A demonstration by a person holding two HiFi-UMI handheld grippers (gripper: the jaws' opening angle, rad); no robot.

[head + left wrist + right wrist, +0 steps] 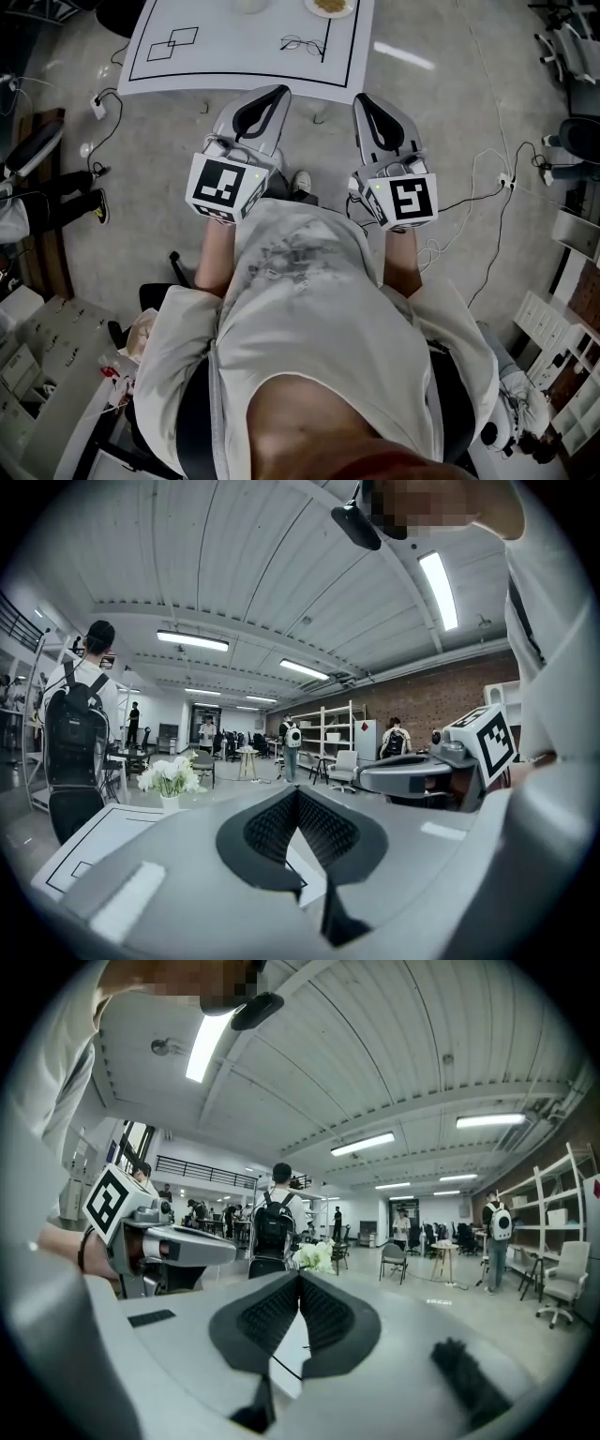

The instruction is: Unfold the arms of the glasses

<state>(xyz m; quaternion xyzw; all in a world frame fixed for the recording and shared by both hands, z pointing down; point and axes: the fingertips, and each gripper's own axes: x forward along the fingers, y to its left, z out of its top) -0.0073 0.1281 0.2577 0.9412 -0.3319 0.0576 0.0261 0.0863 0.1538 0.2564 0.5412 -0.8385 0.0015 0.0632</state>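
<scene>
Both claws up in front of me, side by side, pointing about level at the desk [244, 67].

L claw [277, 92]: jaws pressed together, nothing between them; same in its own view [297, 795], pads meet along one seam. R claw [300, 1277]: also pressed together, empty; in head view [365, 99] it sits beside the L one with a gap between.

Tips of both reach about to the desk's near edge. The claw bodies hang over the floor [450, 122].

Glasses [303, 44] lie on the desk, inside the black outline, near its right-hand line. They're ahead of both claws and well apart from them, roughly between the two lines of aim, somewhat nearer the L one's. No contact. Too small to say whether the arms are folded.

Also on the desk: two overlapping drawn squares [174, 44] at left, and a plate [330, 7] at the far edge beyond the glasses.
</scene>
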